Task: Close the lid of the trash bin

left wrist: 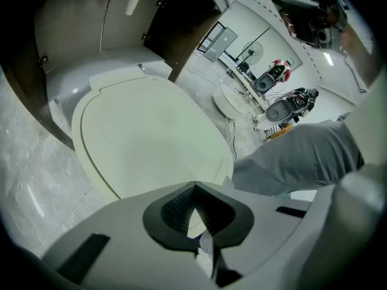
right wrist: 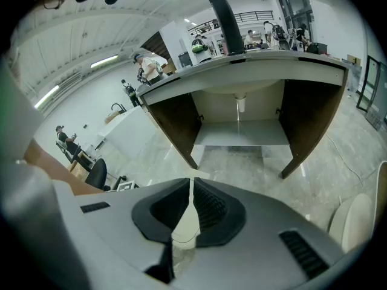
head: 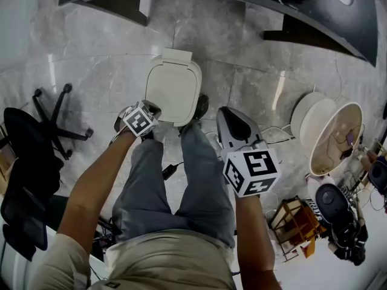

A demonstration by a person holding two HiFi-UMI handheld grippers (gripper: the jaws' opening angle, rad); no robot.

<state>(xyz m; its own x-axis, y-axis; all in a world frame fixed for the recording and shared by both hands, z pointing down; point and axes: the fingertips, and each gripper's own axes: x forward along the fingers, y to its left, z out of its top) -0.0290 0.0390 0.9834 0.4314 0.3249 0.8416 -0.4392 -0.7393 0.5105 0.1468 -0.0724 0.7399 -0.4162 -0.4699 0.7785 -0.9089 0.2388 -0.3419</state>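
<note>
Evidently the task is looking all but finished: the trash bin (head: 198, 88) is standing at twelve o'clock from the person's feet, its lid (head: 173, 89) lying flat and shut. The lid's long axis is running twelve to six, hinge tab pointing to twelve and free edge facing the person. The left gripper (head: 151, 110), jaws pressed together and empty, is hovering at the lid's seven o'clock corner. The right gripper (head: 225, 112), likewise pressed together, is hanging at four o'clock, well apart.
</note>
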